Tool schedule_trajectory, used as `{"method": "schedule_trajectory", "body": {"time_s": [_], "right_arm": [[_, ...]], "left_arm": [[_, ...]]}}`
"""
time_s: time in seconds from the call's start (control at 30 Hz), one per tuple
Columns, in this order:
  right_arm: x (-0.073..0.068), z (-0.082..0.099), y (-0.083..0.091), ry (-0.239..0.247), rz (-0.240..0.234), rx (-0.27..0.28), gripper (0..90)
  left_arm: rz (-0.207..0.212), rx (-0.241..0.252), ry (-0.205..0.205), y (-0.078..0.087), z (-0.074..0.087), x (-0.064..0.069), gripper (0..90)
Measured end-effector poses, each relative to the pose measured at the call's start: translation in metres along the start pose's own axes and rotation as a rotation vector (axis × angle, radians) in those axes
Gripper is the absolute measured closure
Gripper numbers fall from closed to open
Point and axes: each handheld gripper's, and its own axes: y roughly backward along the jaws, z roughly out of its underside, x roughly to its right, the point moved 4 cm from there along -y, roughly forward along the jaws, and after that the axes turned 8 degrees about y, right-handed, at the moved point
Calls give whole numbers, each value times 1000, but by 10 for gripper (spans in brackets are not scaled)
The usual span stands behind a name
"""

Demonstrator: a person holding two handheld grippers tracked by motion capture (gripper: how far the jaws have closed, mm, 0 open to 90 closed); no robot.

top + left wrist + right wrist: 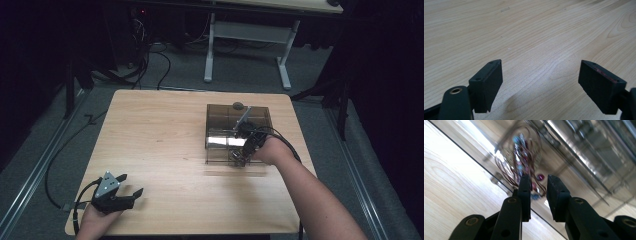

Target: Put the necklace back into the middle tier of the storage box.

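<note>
Two grippers are in our hands at the wooden table (160,135). Our left gripper (131,192) rests near the table's front left corner, its jaws spread wide over bare wood with nothing between them. Our right gripper (241,155) reaches into the smoky clear plastic box (220,112) on the right half of the table. Its jaws stand close together with a narrow gap, around a blurred bundle of thin wires and coloured beads (525,162); whether they pinch it we cannot tell.
</note>
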Motion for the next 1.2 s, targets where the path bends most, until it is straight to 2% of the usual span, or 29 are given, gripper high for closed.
{"method": "schedule_trajectory", "body": {"time_s": [0.1, 0.17, 0.23, 0.33, 0.4, 0.57, 0.7, 0.73, 0.9, 0.93, 1.0, 1.03, 1.07, 1.13, 1.2], "right_arm": [[3, 4, -1, 1, -12, 7, 738], [3, 9, -7, -24, -21, 5, 736], [3, 10, -11, -27, -27, -5, 747], [2, 11, -13, -34, -32, -7, 777], [0, 9, -11, -15, -37, 10, 849], [-2, 5, -7, 16, -13, 7, 856], [-6, -2, -9, 8, -12, 29, 855], [-5, -3, -10, 28, -8, 32, 854], [-4, -8, -21, -16, 13, 13, 850], [-3, -9, -23, 6, 19, 13, 832], [-2, -9, -26, 8, 16, 5, 805], [-3, -9, -25, -5, 15, 1, 779], [-2, -9, -24, 9, 14, 8, 757], [-2, -8, -22, 3, 13, 10, 732], [-2, -7, -15, -2, -1, 18, 668]], "left_arm": [[0, -1, 1, 0, 0, 0, 202], [1, -3, 2, 0, 0, 0, 202], [0, -1, 1, 0, 0, 0, 202], [-1, -3, 2, 0, 0, 0, 202], [-1, -3, 1, 0, 0, 0, 203], [-1, -3, 2, 0, 0, 0, 203], [0, -3, 2, 0, 0, 0, 203], [0, -3, 1, 0, 0, 0, 204], [1, -6, 0, 0, 0, 0, 203], [-1, -3, 0, 0, 0, 0, 203], [0, -4, 0, 0, 0, 0, 203], [2, -6, 2, 0, 0, 0, 203], [2, -6, 2, 0, 0, 0, 203], [2, -7, 2, 0, 0, 0, 204], [1, -7, 2, 0, 0, 0, 204]]}}
